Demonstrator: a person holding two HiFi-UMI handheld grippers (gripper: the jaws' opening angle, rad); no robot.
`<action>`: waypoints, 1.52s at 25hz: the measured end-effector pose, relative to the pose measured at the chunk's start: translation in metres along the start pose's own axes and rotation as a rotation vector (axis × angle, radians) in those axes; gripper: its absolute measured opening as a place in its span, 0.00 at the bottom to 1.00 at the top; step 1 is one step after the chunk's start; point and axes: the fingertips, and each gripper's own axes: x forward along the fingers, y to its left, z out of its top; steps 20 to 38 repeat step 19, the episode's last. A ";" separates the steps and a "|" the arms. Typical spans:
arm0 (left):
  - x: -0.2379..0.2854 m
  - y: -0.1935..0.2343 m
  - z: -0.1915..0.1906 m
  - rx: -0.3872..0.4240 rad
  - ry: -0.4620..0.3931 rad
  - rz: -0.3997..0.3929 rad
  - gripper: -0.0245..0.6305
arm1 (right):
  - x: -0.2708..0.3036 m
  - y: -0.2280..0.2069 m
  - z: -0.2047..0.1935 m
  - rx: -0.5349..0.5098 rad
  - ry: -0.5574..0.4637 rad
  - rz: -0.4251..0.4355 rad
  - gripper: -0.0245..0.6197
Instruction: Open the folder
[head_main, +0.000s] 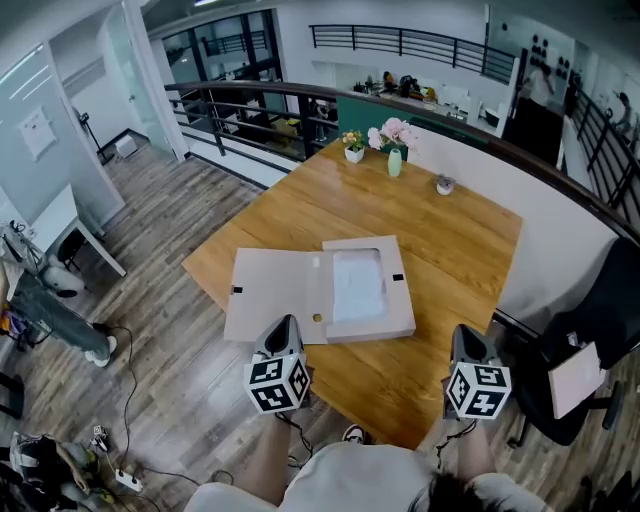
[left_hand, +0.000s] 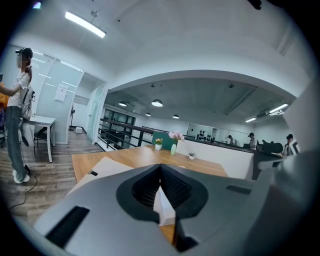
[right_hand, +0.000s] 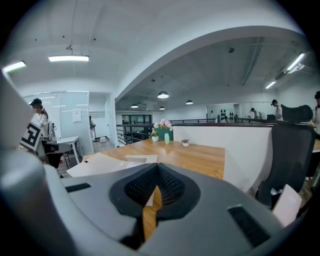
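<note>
Head view, folder (head_main: 275, 292) open, paper (head_main: 357, 284) inside

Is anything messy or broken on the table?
Nothing is spilled or broken. One small thing: the open folder lies a bit crooked, and its left flap's corner sticks out past the edge of the table. The flowers stand upright.

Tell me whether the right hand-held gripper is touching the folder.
Apart. The head view shows the right hand-held gripper well to the right of the open folder, with a strip of bare table between them.
</note>
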 end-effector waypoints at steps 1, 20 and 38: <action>0.000 0.001 -0.001 0.003 0.005 0.005 0.04 | 0.002 -0.001 0.000 0.003 0.000 0.001 0.04; 0.002 0.015 -0.011 0.003 0.035 0.042 0.04 | 0.019 0.000 0.000 -0.009 0.006 0.019 0.04; 0.002 0.015 -0.011 0.003 0.035 0.042 0.04 | 0.019 0.000 0.000 -0.009 0.006 0.019 0.04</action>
